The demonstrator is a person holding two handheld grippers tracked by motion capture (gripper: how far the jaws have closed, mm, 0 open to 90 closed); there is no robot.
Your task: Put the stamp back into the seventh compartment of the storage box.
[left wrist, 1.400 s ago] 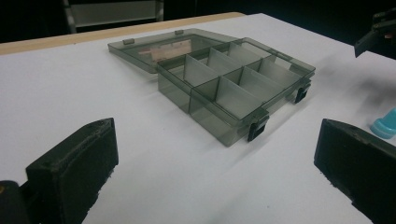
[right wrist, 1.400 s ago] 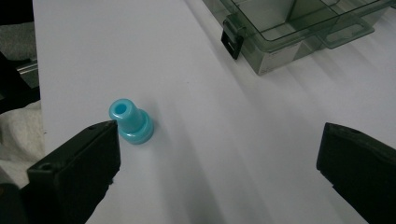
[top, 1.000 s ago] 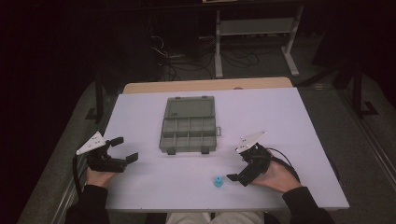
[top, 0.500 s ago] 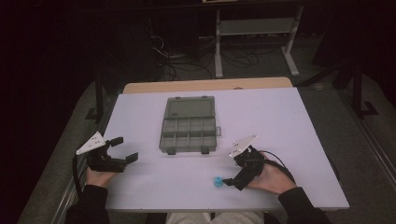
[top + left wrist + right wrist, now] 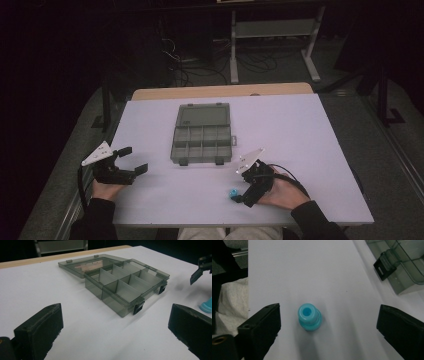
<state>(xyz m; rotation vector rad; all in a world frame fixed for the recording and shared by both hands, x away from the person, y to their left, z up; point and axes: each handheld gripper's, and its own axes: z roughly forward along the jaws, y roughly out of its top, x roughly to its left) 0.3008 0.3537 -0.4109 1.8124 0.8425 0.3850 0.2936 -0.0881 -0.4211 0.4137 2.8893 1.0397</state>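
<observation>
In the left gripper view, the blue piece (image 5: 207,305) was cut off by the right edge, so just a sliver of it showed, and the other claw (image 5: 201,268) farther off was cropped there too. In the right gripper view, the organizer box (image 5: 404,262) ran out at the top right corner. From the high view the blue piece was too small for its shape to be told.

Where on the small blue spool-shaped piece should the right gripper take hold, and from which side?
Best across the narrow neck of the blue piece, coming from above. It stands upright on the white table with its hollow end up, and the wider bottom flange should stop slipping. The right gripper already straddles it, jaws just starting to close, fingers not touching.
</observation>
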